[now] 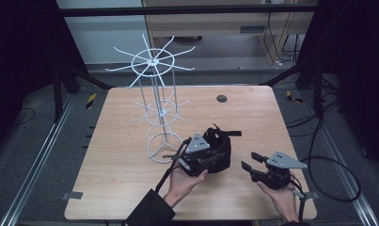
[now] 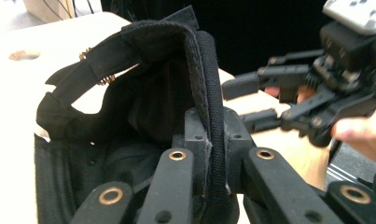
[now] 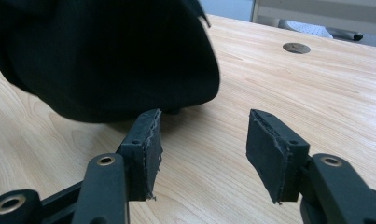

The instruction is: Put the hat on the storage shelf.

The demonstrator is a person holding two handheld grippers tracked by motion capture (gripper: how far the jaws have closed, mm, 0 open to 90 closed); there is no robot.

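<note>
Black fabric, thick and stitched at the edge, is what the left claw (image 2: 209, 140) has pinched: its jaws are clamped on the rim of a cap (image 1: 217, 146), seen close in the left gripper view with the rim standing up between the pads. The cap sits at the near middle of the pale wooden bench (image 1: 121, 160), just beside the ring foot of a white wire rack (image 1: 154, 61) with spokes on two tiers. The right claw (image 1: 249, 161) hovers just to the right of the cap, jaws apart and holding nothing; in the right gripper view the cap's dark crown bulges just ahead of its left pad.

My judgement of the risks: the grip is on a single thin edge, so the soft cap could swing, fold or slide out of the pads if it is lifted quickly. The loose strap at its back could snag on a rack spoke. The rack looks light and tall, and a push from the cap or either claw could tip it or drag it across the bench. The open right claw, if it closes now, may catch only a fold of cloth, or nothing.

No brand, label or writing can be read on the cap, the rack or the bench.
</note>
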